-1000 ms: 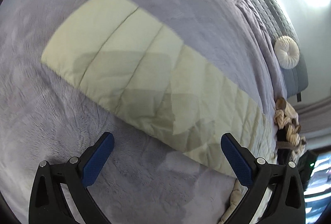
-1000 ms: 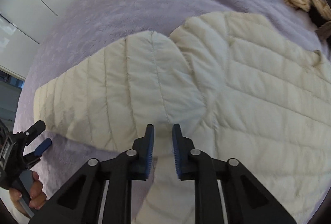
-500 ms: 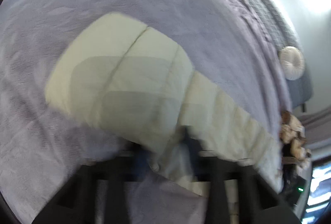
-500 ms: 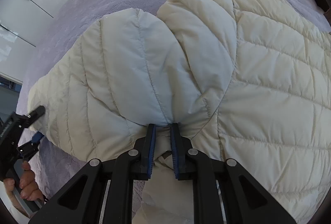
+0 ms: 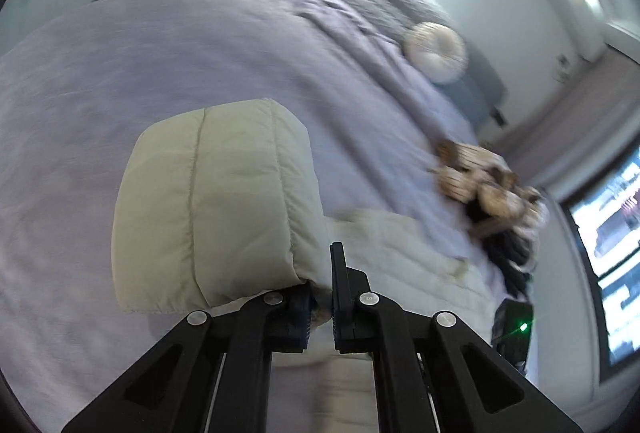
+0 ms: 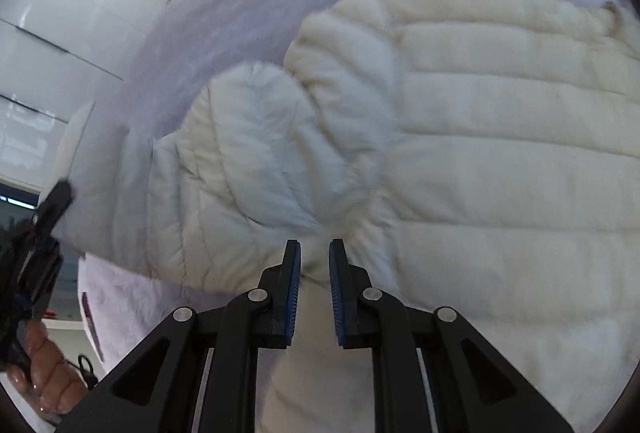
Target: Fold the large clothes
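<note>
Both grippers clenched on the cream puffer jacket on the lilac bed: left gripper lifts sleeve end, right gripper pins near hem. Carry sleeve over body w/o slack, keep 2 grips level.

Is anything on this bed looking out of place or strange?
Nothing looks damaged or spilled. The cream puffer jacket lies on the lilac bedspread, its sleeve lifted by the left gripper. A heap of other clothes sits near the bed's edge.
</note>
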`<state>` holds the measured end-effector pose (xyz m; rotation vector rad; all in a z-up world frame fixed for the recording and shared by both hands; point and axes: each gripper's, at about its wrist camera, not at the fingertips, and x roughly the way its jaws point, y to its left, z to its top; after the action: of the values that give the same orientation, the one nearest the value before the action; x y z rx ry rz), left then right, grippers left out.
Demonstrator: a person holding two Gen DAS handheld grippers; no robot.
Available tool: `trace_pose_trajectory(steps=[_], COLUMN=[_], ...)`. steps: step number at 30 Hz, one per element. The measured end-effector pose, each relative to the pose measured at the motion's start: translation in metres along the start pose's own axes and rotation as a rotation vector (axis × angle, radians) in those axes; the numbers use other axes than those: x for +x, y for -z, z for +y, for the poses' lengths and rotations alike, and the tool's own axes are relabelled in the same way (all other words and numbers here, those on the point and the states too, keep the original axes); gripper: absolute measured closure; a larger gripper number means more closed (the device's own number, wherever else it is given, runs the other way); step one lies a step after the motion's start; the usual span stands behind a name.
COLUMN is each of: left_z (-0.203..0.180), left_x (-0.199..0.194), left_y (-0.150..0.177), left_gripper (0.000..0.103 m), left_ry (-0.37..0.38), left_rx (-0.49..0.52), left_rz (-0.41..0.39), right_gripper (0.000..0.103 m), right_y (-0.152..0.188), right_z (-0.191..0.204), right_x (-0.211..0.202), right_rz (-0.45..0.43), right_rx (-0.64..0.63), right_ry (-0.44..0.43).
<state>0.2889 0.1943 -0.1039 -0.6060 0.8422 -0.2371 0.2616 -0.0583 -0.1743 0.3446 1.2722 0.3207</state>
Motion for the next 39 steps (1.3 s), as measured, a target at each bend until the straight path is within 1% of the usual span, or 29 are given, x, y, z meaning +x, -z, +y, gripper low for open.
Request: trace_pose_trajectory(steps=[1, 3, 4, 5, 6, 7, 9, 11, 14, 16, 19, 21, 23, 24, 25, 26, 27, 28, 31, 33, 36, 37, 38, 39], left_z=[-0.016, -0.051, -0.077, -0.094, -0.115, -0.127, -0.158, -0.187, -0.216, -0.229, -0.24, -0.246, -0.24, -0.24, -0.24, -0.24, -0.241, -0.243, -0.241, -0.239, -0.227, -0.216, -0.208, -0.194], left_x=[0.001, 0.015, 0.028, 0.04, 0.056, 0.065, 0.091, 0.119, 0.149, 0.167, 0.182, 0.186, 0.18, 0.177, 0.174, 0.17, 0.166, 0.16, 0.152, 0.142, 0.104, 0.089, 0.081, 0.072], left_y=[0.008, 0.015, 0.023, 0.029, 0.038, 0.046, 0.066, 0.091, 0.124, 0.147, 0.172, 0.183, 0.191, 0.193, 0.194, 0.194, 0.196, 0.197, 0.197, 0.194, 0.181, 0.17, 0.161, 0.147], left_gripper=[0.094, 0.094, 0.094, 0.094, 0.094, 0.094, 0.094, 0.094, 0.094, 0.094, 0.094, 0.094, 0.093, 0.078, 0.045, 0.03, 0.02, 0.02, 0.02, 0.02, 0.02, 0.02, 0.02, 0.02], left_ry=[0.025, 0.055, 0.058, 0.062, 0.068, 0.069, 0.063, -0.004, -0.055, -0.094, -0.147, -0.184, -0.196, -0.197, -0.188, -0.192, -0.207, -0.223, -0.218, -0.185, -0.112, -0.098, -0.11, -0.159], left_rx=[0.023, 0.09, 0.148, 0.186, 0.228, 0.253, 0.323, 0.424, 0.511, 0.59, 0.694, 0.739, 0.762, 0.768, 0.766, 0.766, 0.775, 0.794, 0.787, 0.777, 0.735, 0.703, 0.679, 0.648], left_rz=[0.011, 0.042, 0.065, 0.086, 0.124, 0.148, 0.204, 0.266, 0.351, 0.39, 0.417, 0.428, 0.413, 0.409, 0.416, 0.406, 0.371, 0.339, 0.367, 0.364, 0.307, 0.279, 0.254, 0.211], right_gripper=[0.088, 0.088, 0.088, 0.088, 0.088, 0.088, 0.088, 0.088, 0.088, 0.088, 0.088, 0.088, 0.088, 0.088, 0.088, 0.088, 0.086, 0.086, 0.086, 0.086, 0.085, 0.083, 0.067, 0.039], right_y=[0.002, 0.006, 0.008, 0.012, 0.018, 0.022, 0.034, 0.041, 0.054, 0.06, 0.063, 0.067, 0.069, 0.07, 0.069, 0.071, 0.075, 0.074, 0.07, 0.07, 0.064, 0.058, 0.052, 0.049], right_z=[-0.009, -0.032, -0.043, -0.058, -0.07, -0.085, -0.112, -0.139, -0.174, -0.197, -0.218, -0.23, -0.238, -0.24, -0.242, -0.245, -0.248, -0.249, -0.248, -0.246, -0.233, -0.222, -0.21, -0.201], right_x=[-0.013, -0.038, -0.05, -0.063, -0.08, -0.088, -0.106, -0.122, -0.141, -0.148, -0.153, -0.156, -0.158, -0.16, -0.16, -0.163, -0.165, -0.166, -0.166, -0.168, -0.169, -0.167, -0.164, -0.163], right_rz=[-0.016, -0.048, -0.064, -0.079, -0.095, -0.108, -0.127, -0.145, -0.162, -0.164, -0.166, -0.169, -0.172, -0.174, -0.174, -0.176, -0.178, -0.178, -0.179, -0.178, -0.179, -0.179, -0.181, -0.184], right_rx=[0.005, 0.032, 0.052, 0.075, 0.099, 0.122, 0.167, 0.209, 0.252, 0.281, 0.319, 0.34, 0.357, 0.36, 0.363, 0.363, 0.364, 0.365, 0.357, 0.346, 0.293, 0.251, 0.206, 0.168], right_ry=[0.009, 0.029, 0.04, 0.052, 0.064, 0.077, 0.111, 0.144, 0.174, 0.186, 0.19, 0.187, 0.185, 0.185, 0.187, 0.188, 0.189, 0.193, 0.197, 0.198, 0.196, 0.201, 0.209, 0.218])
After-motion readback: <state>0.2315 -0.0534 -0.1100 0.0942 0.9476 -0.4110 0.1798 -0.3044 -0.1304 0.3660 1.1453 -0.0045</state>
